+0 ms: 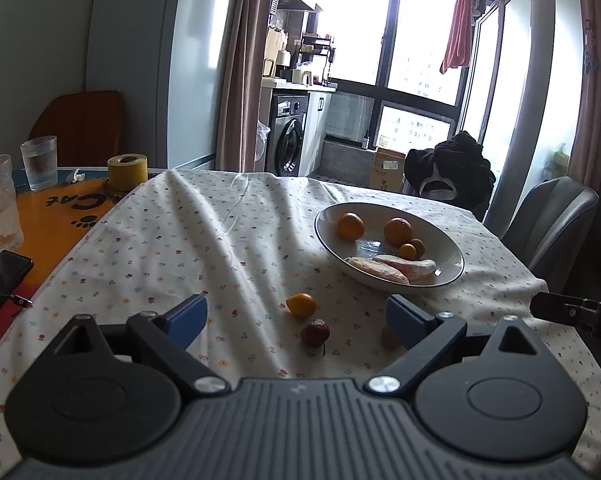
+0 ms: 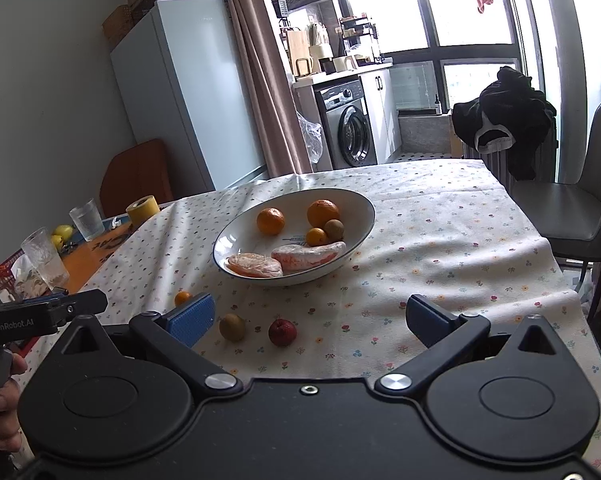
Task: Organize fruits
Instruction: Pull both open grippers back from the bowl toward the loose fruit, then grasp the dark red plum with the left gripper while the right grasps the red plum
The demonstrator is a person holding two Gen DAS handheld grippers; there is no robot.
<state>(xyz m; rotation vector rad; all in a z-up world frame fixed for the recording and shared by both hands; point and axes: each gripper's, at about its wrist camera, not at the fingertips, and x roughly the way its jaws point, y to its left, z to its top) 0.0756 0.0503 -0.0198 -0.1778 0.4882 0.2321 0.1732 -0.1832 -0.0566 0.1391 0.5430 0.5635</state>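
White china held most of the fruit already: the bowl (image 2: 362,216) carried two oranges, a kumquat, a brownish fruit and two wrapped pieces, so it seemed the gathering place. Three strays lay on the flowered tablecloth (image 2: 440,240) near the bowl: a small orange fruit (image 1: 301,305), a red fruit (image 2: 282,332) and a brown fruit (image 2: 232,327). The left gripper (image 1: 296,314) and right gripper (image 2: 308,316) both hung spread wide and empty above them, neither touching fruit. Far left stood glasses (image 1: 39,162) and a tape roll (image 1: 127,171), well apart. Nothing blocked the way.
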